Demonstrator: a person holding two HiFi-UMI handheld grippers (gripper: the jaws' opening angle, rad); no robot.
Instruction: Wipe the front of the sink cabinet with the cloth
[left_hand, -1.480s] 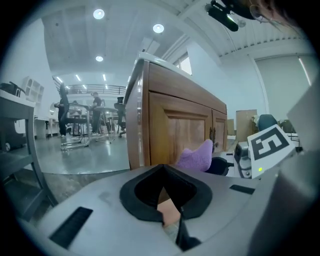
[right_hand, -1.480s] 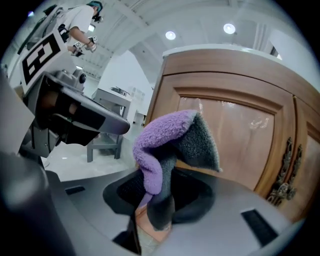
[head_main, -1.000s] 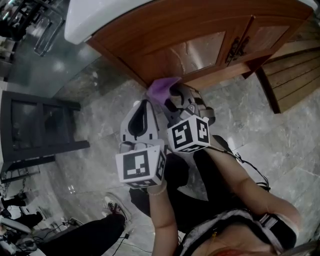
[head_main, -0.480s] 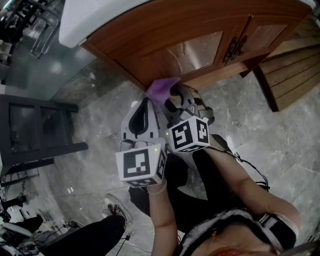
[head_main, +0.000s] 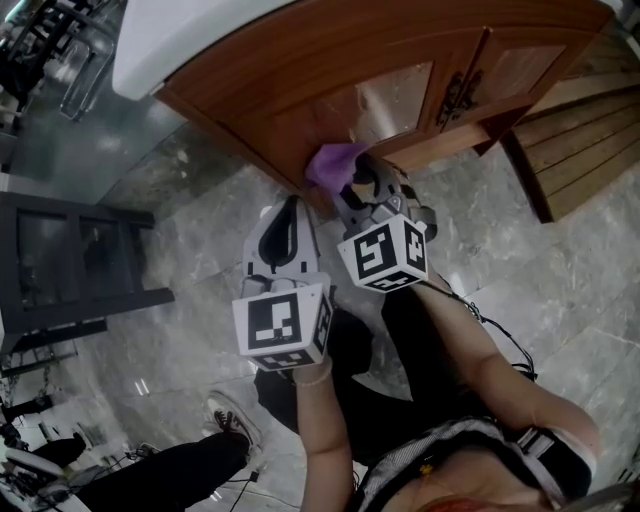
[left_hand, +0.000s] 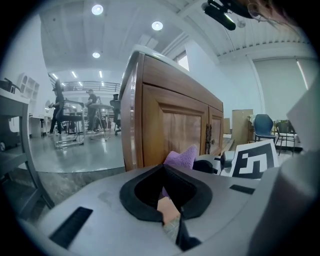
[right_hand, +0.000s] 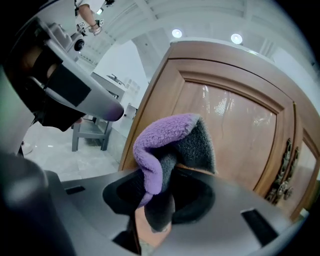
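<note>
Cloth higher on cabinet door, partly behind right hand-held gripper

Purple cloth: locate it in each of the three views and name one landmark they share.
Head view: purple cloth sits upper centre, at the lower edge of the cabinet front, ahead of the right gripper.
Left gripper view: the cloth peeks up at centre, beyond the jaws.
Right gripper view: the cloth stands at centre, clamped between the jaws.
Shared landmark: the metal door handles, right of the cloth in every view.
</note>
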